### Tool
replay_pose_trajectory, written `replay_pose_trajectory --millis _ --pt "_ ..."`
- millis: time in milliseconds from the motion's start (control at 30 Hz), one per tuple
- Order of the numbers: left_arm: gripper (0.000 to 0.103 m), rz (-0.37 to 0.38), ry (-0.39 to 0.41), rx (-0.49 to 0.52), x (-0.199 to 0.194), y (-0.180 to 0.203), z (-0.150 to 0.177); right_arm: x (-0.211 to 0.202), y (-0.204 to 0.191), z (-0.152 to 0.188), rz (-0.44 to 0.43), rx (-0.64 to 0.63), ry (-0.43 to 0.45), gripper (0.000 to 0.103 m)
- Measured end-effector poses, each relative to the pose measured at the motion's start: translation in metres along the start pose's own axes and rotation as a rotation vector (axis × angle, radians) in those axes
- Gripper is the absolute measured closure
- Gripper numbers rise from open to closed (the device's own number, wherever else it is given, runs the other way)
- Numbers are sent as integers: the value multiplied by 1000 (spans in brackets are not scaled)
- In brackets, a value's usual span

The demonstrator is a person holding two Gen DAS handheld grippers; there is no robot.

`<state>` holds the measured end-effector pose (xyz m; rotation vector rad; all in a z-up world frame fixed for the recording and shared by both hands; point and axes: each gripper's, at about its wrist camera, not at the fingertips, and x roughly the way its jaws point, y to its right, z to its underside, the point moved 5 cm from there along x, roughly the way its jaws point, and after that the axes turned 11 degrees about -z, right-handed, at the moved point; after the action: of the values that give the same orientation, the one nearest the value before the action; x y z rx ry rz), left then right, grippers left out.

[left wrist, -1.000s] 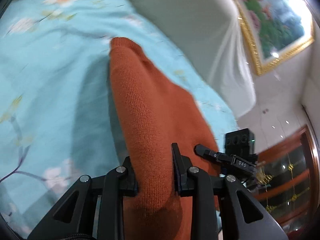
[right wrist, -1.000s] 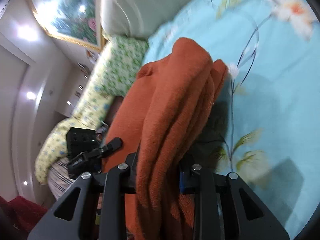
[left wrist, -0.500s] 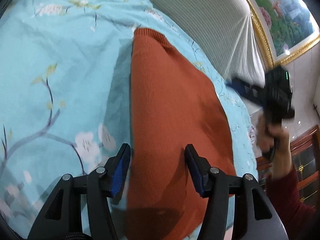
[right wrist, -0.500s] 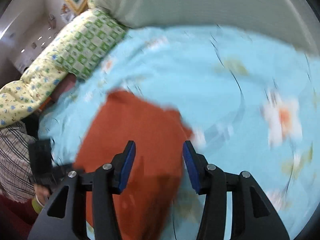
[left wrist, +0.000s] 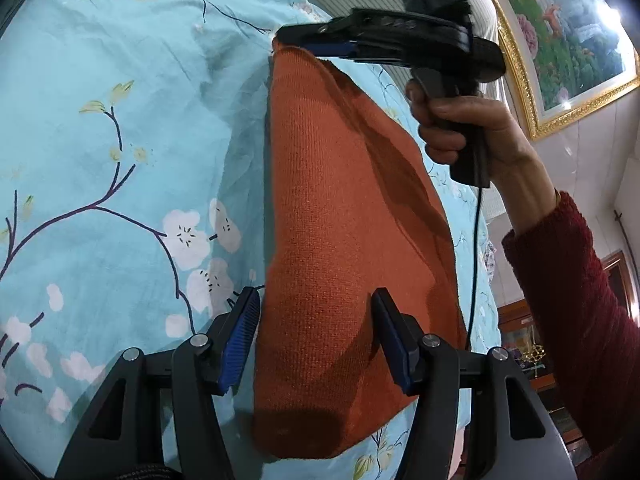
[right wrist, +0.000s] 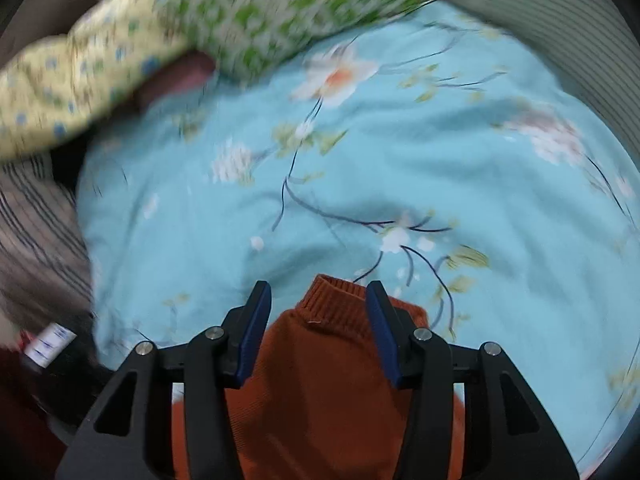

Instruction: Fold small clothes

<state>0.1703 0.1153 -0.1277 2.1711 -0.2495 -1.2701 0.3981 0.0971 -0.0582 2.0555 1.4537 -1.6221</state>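
Note:
An orange knit garment (left wrist: 344, 220) lies folded in a long strip on the light blue flowered bedsheet (left wrist: 120, 120). My left gripper (left wrist: 316, 312) is open over its near end; the cloth passes between the blue pads untouched. My right gripper (left wrist: 292, 40), held by a hand (left wrist: 460, 120), hovers at the garment's far end. In the right wrist view the right gripper (right wrist: 318, 300) is open, and the ribbed edge of the garment (right wrist: 336, 300) lies between its jaws without being pinched.
A green and yellow patterned quilt (right wrist: 200, 20) is bunched at one side of the bed, with a striped cloth (right wrist: 36, 232) beside it. A grey ribbed headboard cushion (right wrist: 540, 20) borders the sheet. A dark red sleeve (left wrist: 568, 300) reaches in from the right.
Both grippers have let go of the orange garment, which now lies flat on the sheet. The right gripper has swung across to the garment's far end. The left one has shifted slightly.

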Motion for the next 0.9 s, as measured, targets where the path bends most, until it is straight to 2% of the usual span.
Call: replay_pose_trajectory --millis 33,100,133,200,300,367,533,600,700,767,800,900 --pt "45 5 -2 -1 0 -1 0 4 1 2 18 -17 -20 57" --pt "45 12 -5 2 1 -2 -2 13 -1 6 12 -41 -83 100" --pt "45 15 -4 4 1 -3 -2 16 0 9 37 -46 -104 99" --pt "45 15 -3 8 2 -4 -3 9 2 7 64 -41 -66 100" --pt "45 9 3 17 3 -4 -4 -33 16 -7 77 60 161 101" --pt "45 10 8 17 4 -5 -4 -46 29 -8 57 136 260 101" --pt "47 -5 12 12 3 -5 1 -4 57 12 109 261 225 101" --pt "47 -14 5 4 0 -5 1 -10 52 16 94 275 281 99" --pt "47 -39 7 10 -6 -3 4 -52 29 32 126 280 386 97" --pt "47 -49 15 13 -12 -1 7 -88 7 59 124 296 475 97" --pt "47 -58 19 16 -14 -1 8 -94 0 66 109 304 495 96" --pt "47 -88 36 11 -23 -2 14 -117 -28 120 68 350 555 95"
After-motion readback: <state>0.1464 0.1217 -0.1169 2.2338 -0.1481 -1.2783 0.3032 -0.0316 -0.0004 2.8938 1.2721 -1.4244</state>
